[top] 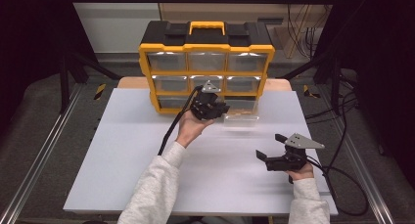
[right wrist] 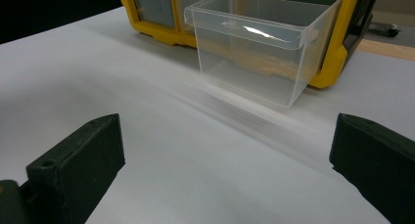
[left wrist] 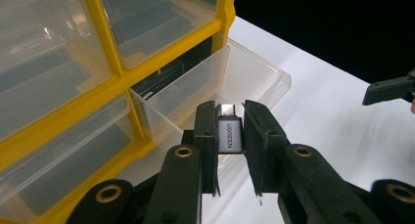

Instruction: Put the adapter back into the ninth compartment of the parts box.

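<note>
White table [top: 147, 150] carries everything in front of you. Nearest, your right tool [top: 270, 146] hovers low with its jaws wide and nothing between them. Farther on, your left tool [left wrist: 230, 136] clamps a small grey adapter [left wrist: 229, 136] between its pads, just over the pulled-out clear drawer [left wrist: 244, 77] of the yellow organizer [top: 205, 62]. The adapter's lower end is hidden behind the pads; its lettering is blurred.

The high view looked forward and down on the white table [top: 147, 175] from the person's side. Each gripper view rode low and close, looking along its own jaws — both, like the high view, took in the pulled-out clear drawer [right wrist: 254, 53] of the yellow organizer [top: 205, 62].
</note>
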`<state>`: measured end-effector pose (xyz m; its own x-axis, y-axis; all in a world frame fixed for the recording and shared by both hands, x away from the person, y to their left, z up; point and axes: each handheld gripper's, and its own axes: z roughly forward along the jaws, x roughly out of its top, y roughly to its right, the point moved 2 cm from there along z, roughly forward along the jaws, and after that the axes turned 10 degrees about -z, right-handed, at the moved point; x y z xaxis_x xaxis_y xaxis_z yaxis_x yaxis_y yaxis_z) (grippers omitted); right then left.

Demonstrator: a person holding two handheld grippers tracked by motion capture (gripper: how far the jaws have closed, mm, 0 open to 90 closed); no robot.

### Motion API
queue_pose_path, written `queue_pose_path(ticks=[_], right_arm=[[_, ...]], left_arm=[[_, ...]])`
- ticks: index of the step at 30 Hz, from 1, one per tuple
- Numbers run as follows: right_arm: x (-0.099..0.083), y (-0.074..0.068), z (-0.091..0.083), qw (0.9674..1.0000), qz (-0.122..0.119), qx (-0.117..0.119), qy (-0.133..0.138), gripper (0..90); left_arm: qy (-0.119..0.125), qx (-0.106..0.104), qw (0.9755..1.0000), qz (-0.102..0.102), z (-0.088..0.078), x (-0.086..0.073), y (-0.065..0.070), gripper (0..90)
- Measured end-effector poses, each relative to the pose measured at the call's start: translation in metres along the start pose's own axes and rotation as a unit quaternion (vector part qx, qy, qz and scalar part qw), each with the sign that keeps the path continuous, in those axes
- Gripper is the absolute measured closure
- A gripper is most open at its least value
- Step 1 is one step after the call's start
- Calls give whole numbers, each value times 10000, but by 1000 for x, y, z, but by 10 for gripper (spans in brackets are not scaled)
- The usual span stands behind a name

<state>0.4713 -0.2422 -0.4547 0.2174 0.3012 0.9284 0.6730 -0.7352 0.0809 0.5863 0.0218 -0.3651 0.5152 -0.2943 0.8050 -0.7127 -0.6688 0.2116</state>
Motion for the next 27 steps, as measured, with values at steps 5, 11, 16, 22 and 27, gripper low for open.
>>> queue_pose_path(ticks=[5,11,16,22,27], right_arm=[[0,0,0,10000,15,0,11,2],[0,0,0,10000,10,0,22,2],[0,0,0,10000,7,5,-2,3],[0,0,0,10000,8,8,4,2],[0,0,0,10000,14,-3,14,2]], left_arm=[[17,24,10000,7,4,5,1,756],[29,29,10000,47,9,9,2,756],[20,32,10000,30,16,11,2,756],[-16,63,10000,26,25,11,-1,756],[-22,87,10000,5,31,10,-3,756]])
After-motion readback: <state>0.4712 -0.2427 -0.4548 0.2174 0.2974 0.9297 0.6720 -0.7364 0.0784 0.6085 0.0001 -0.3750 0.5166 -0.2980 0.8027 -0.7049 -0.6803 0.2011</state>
